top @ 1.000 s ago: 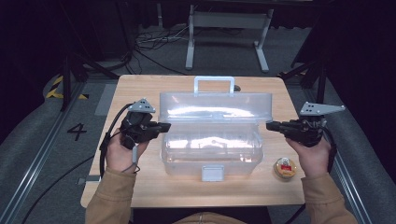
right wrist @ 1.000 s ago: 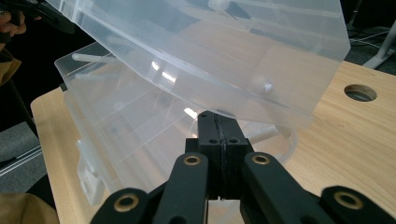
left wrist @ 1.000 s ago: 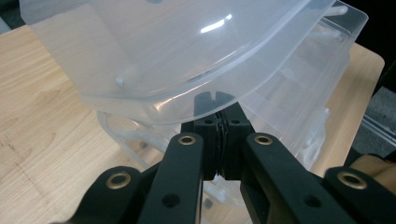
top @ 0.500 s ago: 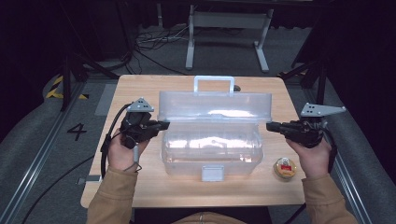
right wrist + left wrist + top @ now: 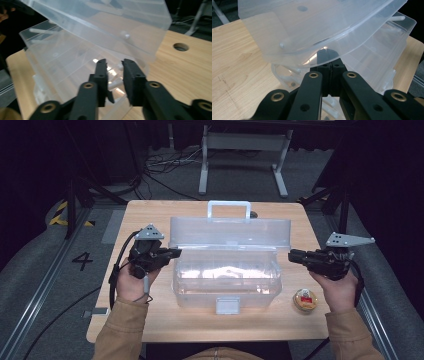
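A clear plastic toolbox (image 5: 226, 275) stands mid-table with its lid (image 5: 230, 232) raised and a white handle (image 5: 229, 210) on top. My left gripper (image 5: 175, 253) is at the lid's left end. Its jaws are shut together, and its fingertips (image 5: 327, 53) pinch the lid's rim (image 5: 312, 53). My right gripper (image 5: 292, 256) is at the lid's right end. Its jaws have just been opening and stand a little apart, with nothing pressed between the pads (image 5: 101, 72). The lid's end wall (image 5: 140, 42) lies just beyond them.
A small round yellow and red object (image 5: 306, 300) lies on the wooden table (image 5: 150, 330), right of the box's front corner. The box's front latch (image 5: 227, 305) faces the person. A round hole (image 5: 180, 46) is in the tabletop. A metal stand (image 5: 244, 142) sits on the floor behind.
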Motion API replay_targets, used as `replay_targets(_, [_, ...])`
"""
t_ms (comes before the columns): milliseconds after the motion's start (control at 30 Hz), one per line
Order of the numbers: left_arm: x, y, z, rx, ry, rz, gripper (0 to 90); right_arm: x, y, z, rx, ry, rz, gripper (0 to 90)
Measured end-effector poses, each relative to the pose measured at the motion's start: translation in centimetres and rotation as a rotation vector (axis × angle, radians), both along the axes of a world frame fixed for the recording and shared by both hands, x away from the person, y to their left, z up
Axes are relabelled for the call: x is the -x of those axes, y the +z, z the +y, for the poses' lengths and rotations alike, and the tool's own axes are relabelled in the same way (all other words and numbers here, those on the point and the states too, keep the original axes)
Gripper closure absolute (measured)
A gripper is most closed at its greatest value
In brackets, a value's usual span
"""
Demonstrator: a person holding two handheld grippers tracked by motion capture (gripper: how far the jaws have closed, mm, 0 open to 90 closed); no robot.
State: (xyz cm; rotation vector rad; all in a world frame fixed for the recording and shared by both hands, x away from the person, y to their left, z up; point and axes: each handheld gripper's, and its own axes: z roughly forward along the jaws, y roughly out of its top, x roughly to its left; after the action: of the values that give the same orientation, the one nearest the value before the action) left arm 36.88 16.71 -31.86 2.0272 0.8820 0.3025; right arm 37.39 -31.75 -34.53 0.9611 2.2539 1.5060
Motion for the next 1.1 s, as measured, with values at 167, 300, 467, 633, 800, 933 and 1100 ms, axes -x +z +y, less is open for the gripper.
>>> replay_targets(167, [-0.1, 0.1, 0.0, 0.008, 0.003, -0.004, 89.6, 0.2, -0.1, -0.2, -0.022, -0.081, -0.029, 50.7])
replay_targets(300, [-0.3, 0.2, 0.1, 0.012, 0.003, -0.009, 89.6, 0.3, 0.0, -0.2, -0.043, -0.099, -0.032, 45.3])
replay_targets(467, [-0.4, 0.3, 0.1, 0.006, 0.003, -0.012, 89.6, 0.2, -0.1, 0.7, -0.027, -0.126, -0.045, 41.1])
replay_targets(633, [-0.5, 0.4, 0.0, 0.008, 0.005, -0.015, 89.6, 0.1, 0.1, 1.6, 0.006, -0.146, -0.069, 38.1])
replay_targets(800, [-0.6, 0.4, 0.1, 0.01, 0.003, -0.014, 89.6, -0.3, 0.0, 2.4, 0.027, -0.188, -0.074, 36.0])
replay_targets(933, [-0.7, 0.6, 0.1, 0.011, -0.001, -0.017, 89.5, -0.8, 0.0, 3.3, 0.045, -0.218, -0.095, 32.7])
replay_targets(1100, [-1.0, 0.6, 0.1, 0.017, -0.006, -0.023, 89.6, -1.4, 0.2, 4.4, 0.073, -0.246, -0.142, 32.9])
